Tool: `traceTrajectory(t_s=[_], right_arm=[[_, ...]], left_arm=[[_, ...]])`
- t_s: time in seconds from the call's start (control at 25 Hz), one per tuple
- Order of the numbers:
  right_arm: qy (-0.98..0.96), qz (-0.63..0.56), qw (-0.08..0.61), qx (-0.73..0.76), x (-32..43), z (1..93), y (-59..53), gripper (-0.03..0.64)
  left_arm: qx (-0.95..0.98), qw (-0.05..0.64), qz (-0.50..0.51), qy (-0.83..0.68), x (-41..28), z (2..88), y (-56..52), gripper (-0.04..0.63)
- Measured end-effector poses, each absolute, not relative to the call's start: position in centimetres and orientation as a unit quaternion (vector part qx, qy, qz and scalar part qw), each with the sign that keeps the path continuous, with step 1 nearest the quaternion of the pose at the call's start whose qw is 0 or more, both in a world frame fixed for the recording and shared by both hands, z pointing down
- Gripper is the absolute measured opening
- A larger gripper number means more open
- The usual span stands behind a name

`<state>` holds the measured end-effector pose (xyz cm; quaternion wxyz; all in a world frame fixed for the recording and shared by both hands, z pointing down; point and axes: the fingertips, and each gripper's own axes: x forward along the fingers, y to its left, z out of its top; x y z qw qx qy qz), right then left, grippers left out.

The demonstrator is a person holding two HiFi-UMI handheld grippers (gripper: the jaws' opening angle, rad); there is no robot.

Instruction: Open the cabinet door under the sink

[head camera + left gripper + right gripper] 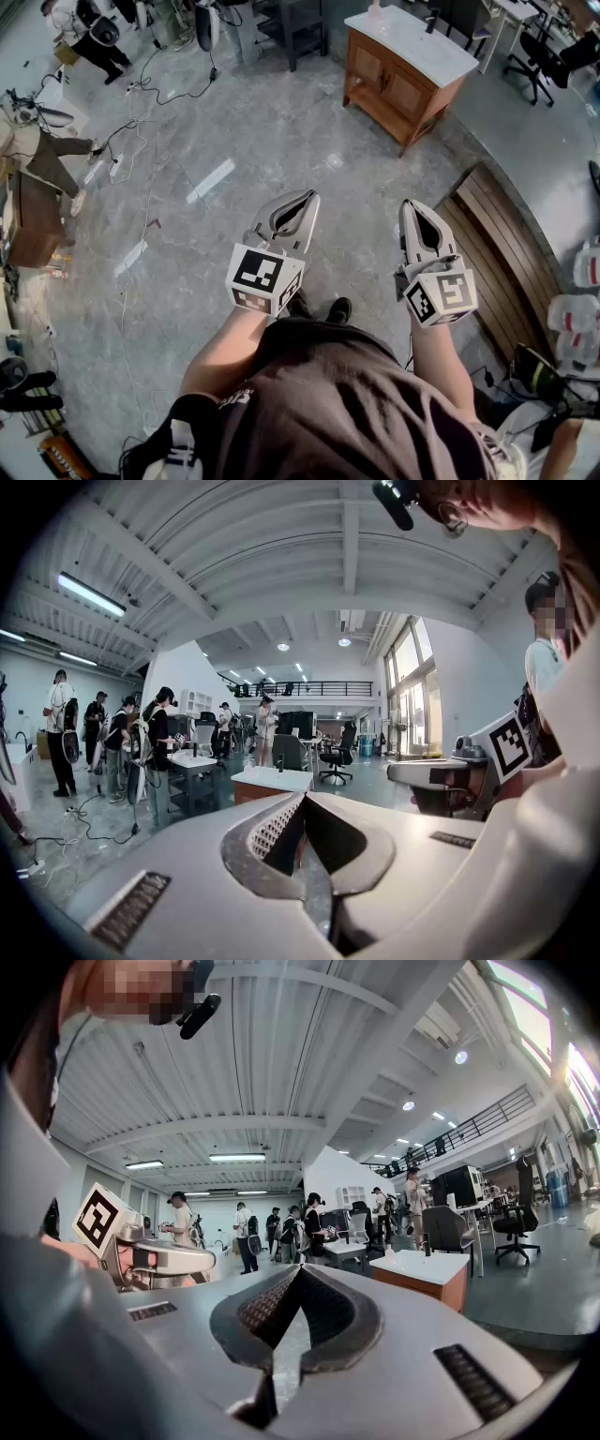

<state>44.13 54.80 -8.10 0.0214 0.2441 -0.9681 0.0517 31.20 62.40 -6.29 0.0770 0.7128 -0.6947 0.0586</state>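
Left tongs [303, 197] and right tongs [411, 206] both shut, empty, low centre of head view. Brown wooden sink cabinet with white top [412, 42] well apart, upper right. Close in first, square up to cabinet door [405, 94], then open one pair for the edge.

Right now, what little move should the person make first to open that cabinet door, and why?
Probably step forward toward the wooden cabinet. It stands far off across the grey floor, and the left gripper and right gripper are both shut, empty, and nowhere near its doors.
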Motion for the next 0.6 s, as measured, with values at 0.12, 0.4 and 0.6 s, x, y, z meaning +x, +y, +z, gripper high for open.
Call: traceTrajectory(t_s=[0.12,0.4,0.6], right_arm=[[-0.969,0.051,0.027,0.24,43.2,-7.7,54.6,0.011],[-0.972,0.062,0.037,0.223,41.6,-5.9,53.6,0.011],[-0.975,0.06,0.036,0.212,40.5,-5.7,52.9,0.012]], left_arm=[[0.708,0.08,0.064,-0.699,30.1,-5.7,62.2,0.017],[0.703,0.081,0.07,-0.703,28.3,-5.8,61.2,0.015],[0.701,0.076,0.068,-0.706,28.2,-5.6,60.2,0.017]])
